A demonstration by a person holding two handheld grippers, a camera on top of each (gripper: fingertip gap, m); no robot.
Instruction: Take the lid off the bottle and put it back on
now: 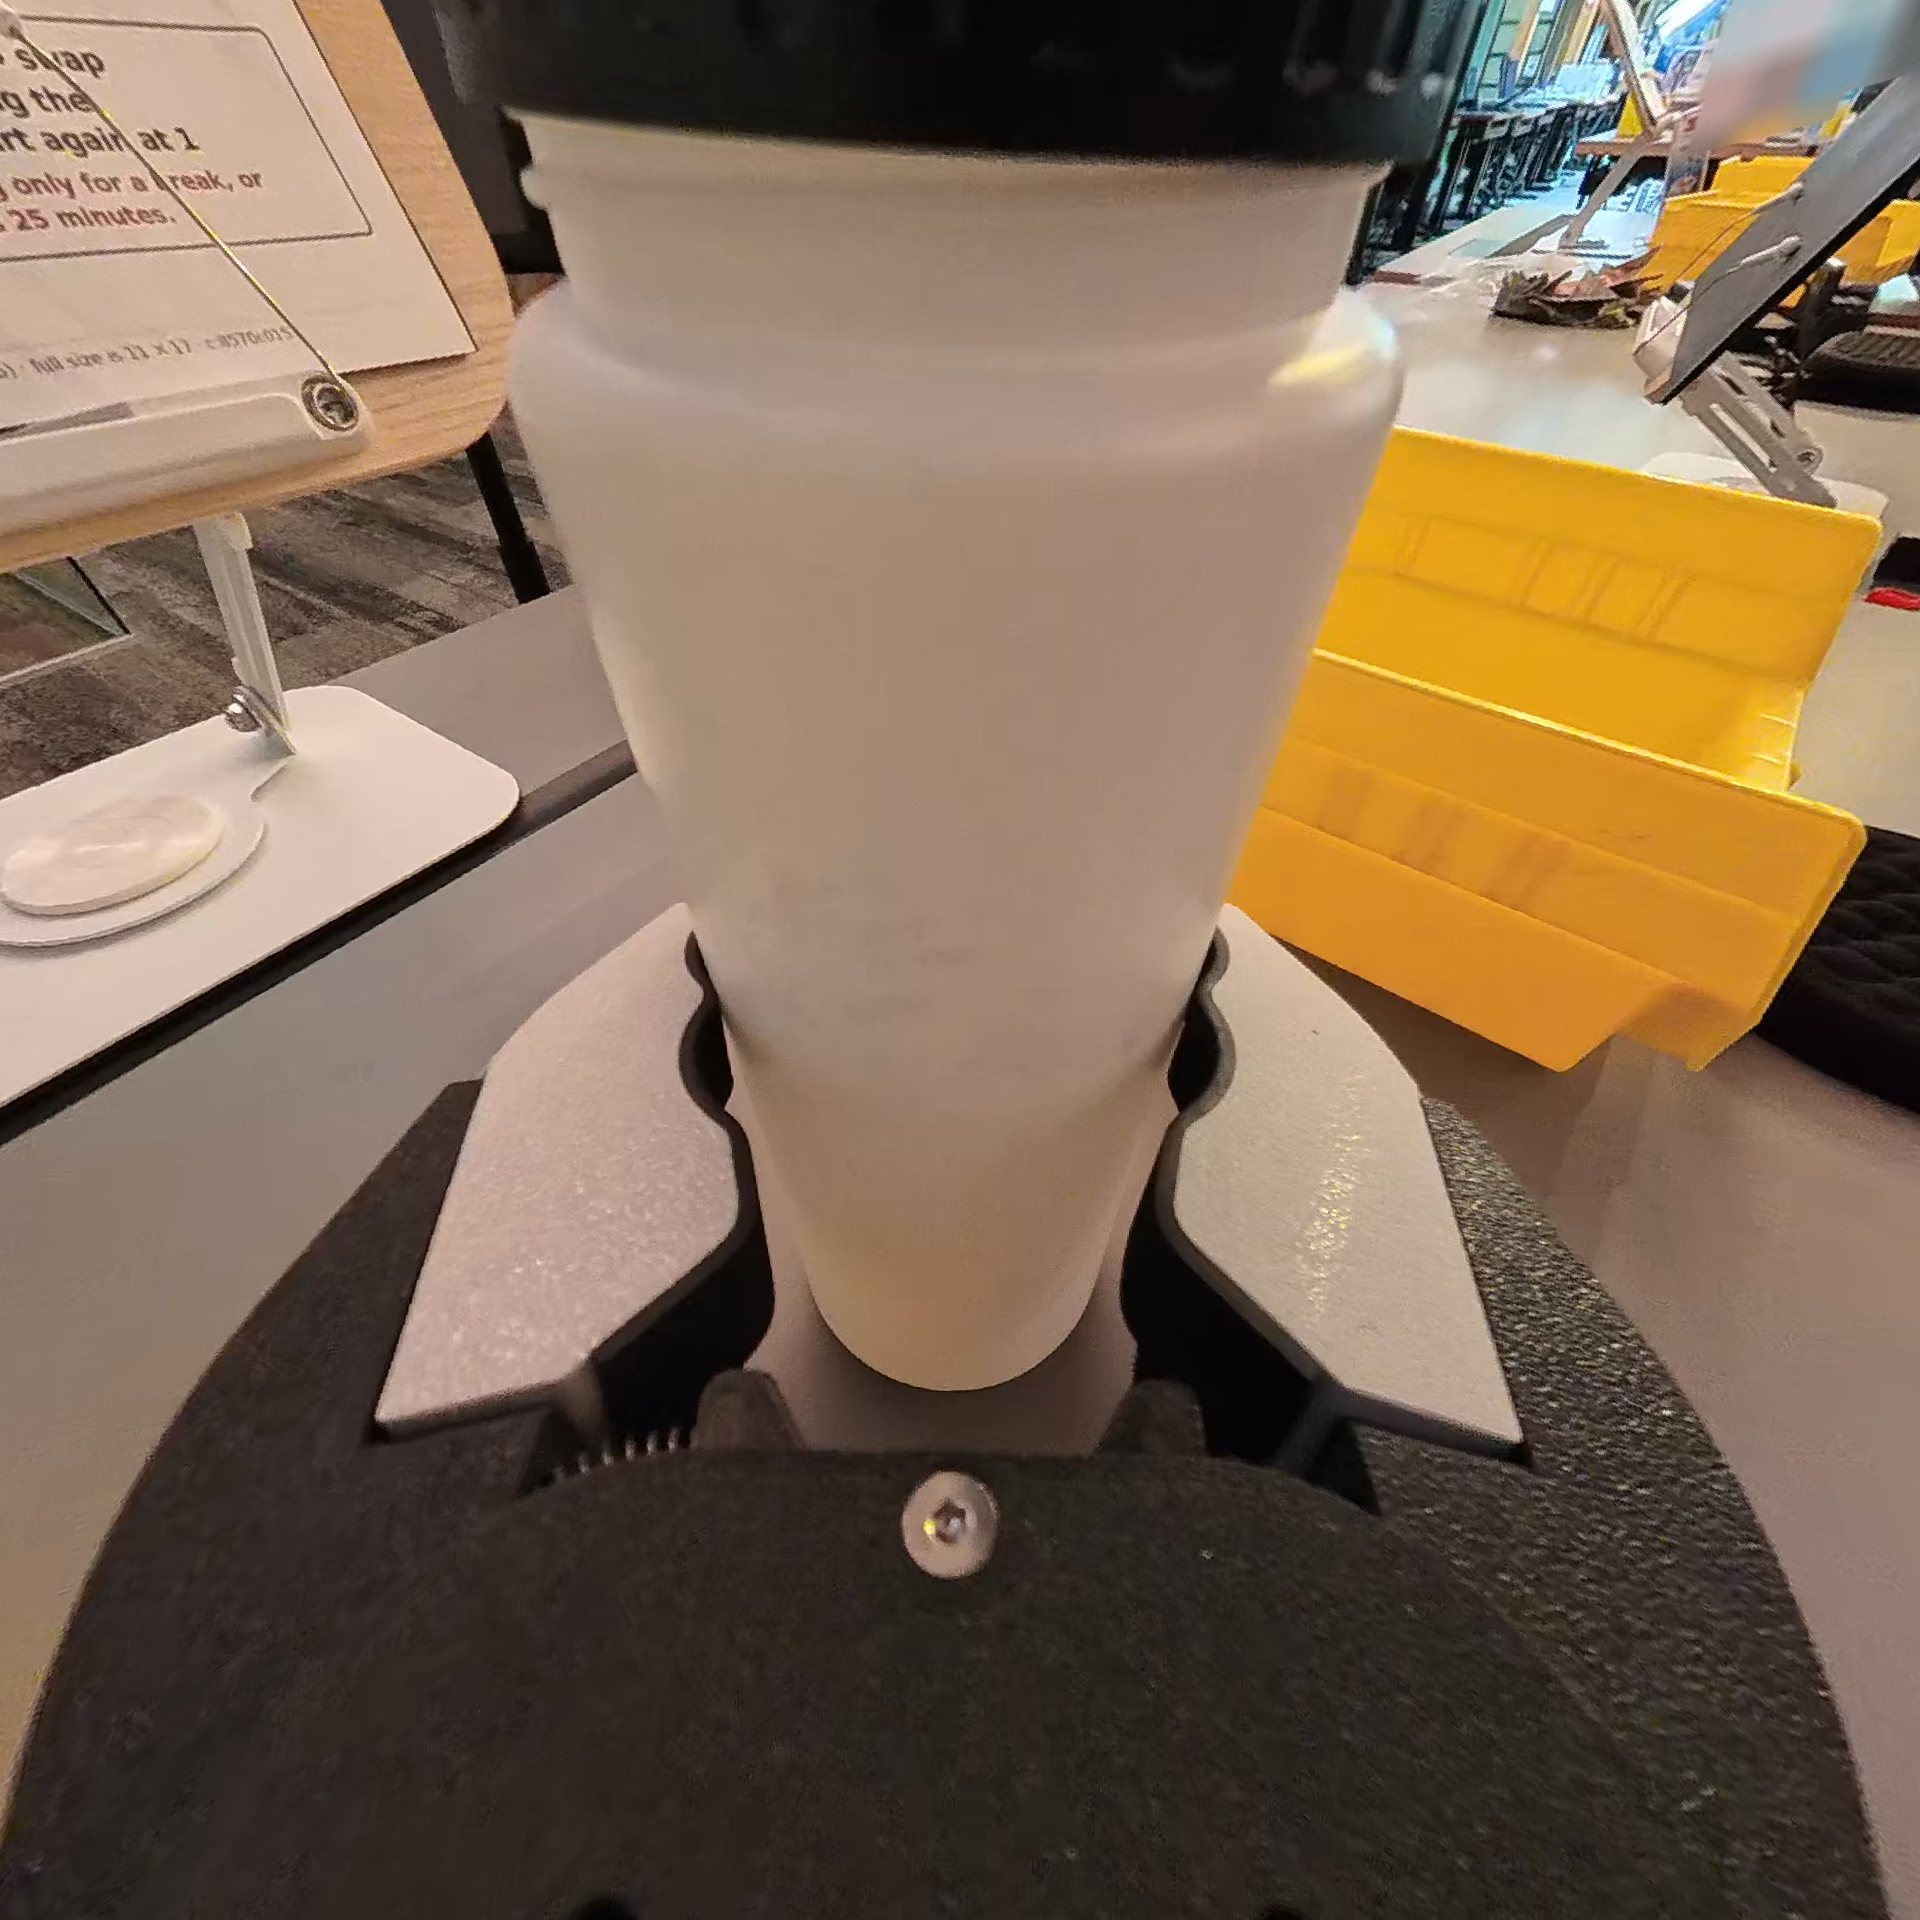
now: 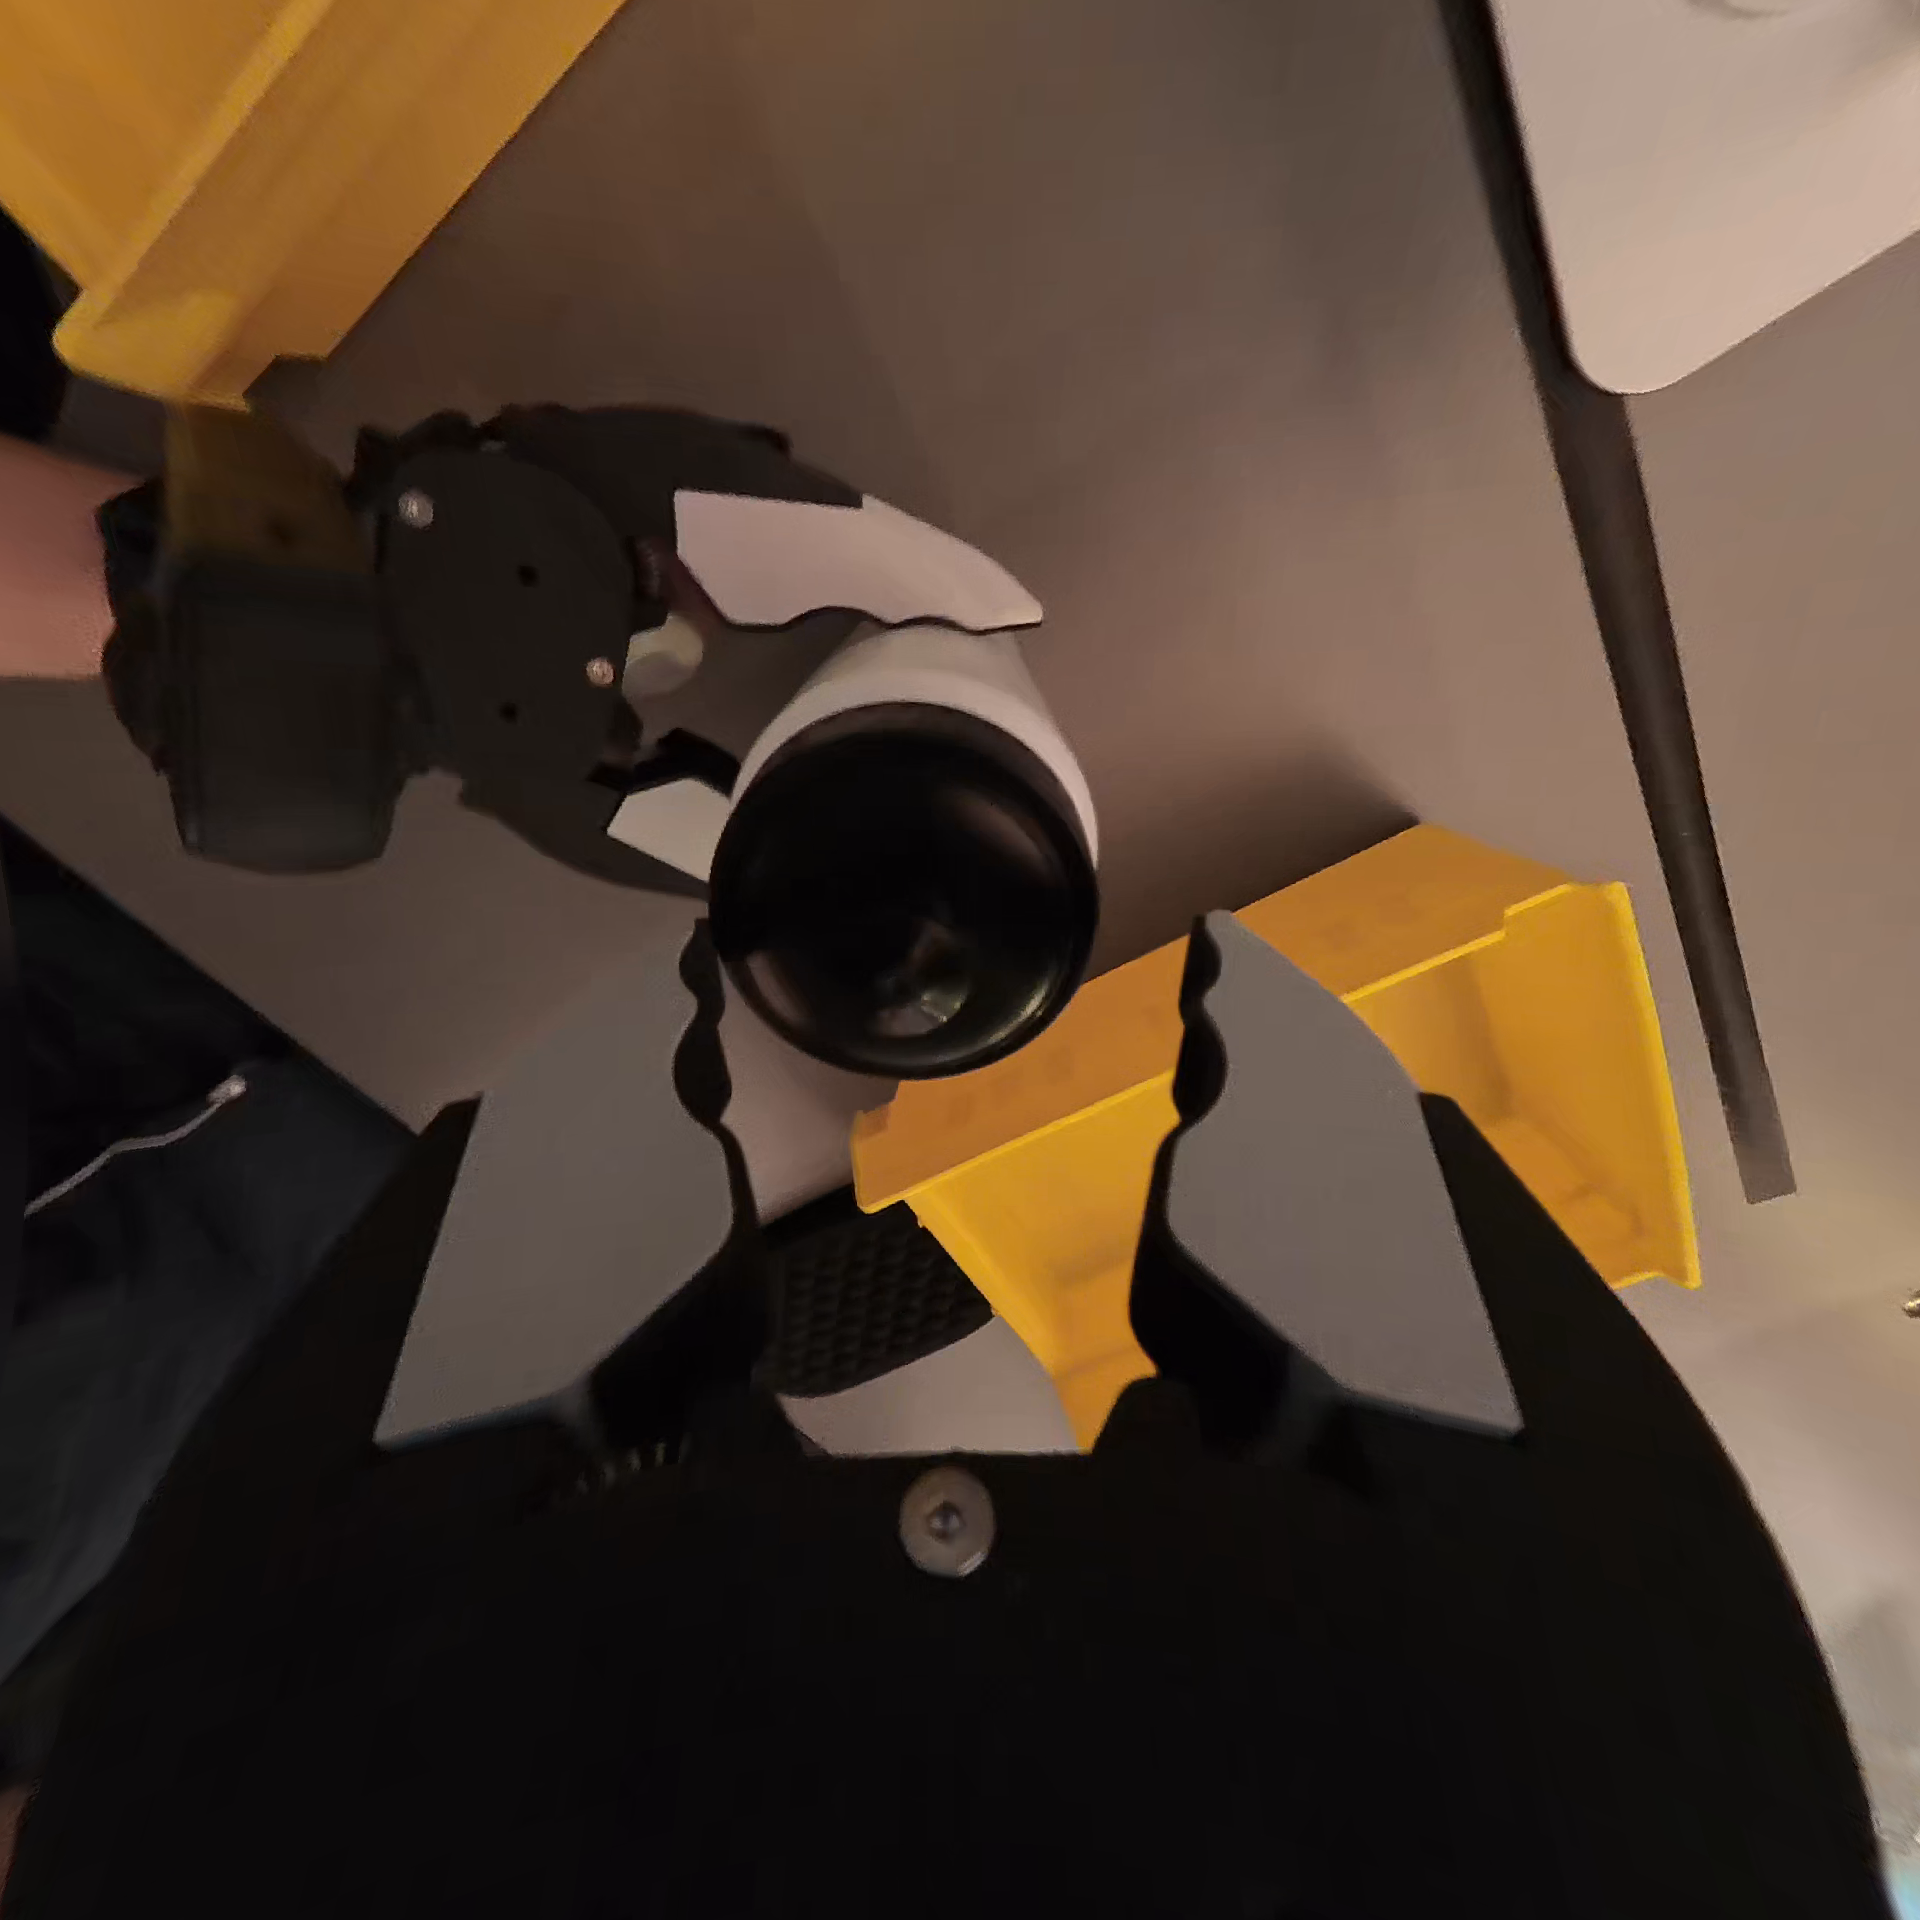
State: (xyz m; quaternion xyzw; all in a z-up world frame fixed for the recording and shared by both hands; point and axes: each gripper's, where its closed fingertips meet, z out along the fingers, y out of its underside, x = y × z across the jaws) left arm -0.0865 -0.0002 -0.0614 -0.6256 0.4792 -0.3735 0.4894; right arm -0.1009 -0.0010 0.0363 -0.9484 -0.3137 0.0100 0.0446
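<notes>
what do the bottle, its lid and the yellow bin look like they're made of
Bottle: likely matte, slightly translucent white plastic; soft, even glow with faint moulded ridges at the shoulder.
Lid: probably glossy black plastic; its top reflects light, and its rim looks ribbed in the left wrist view.
Yellow bin: rigid moulded plastic, semi-gloss, with ribbed walls and a stepped lip.
</notes>
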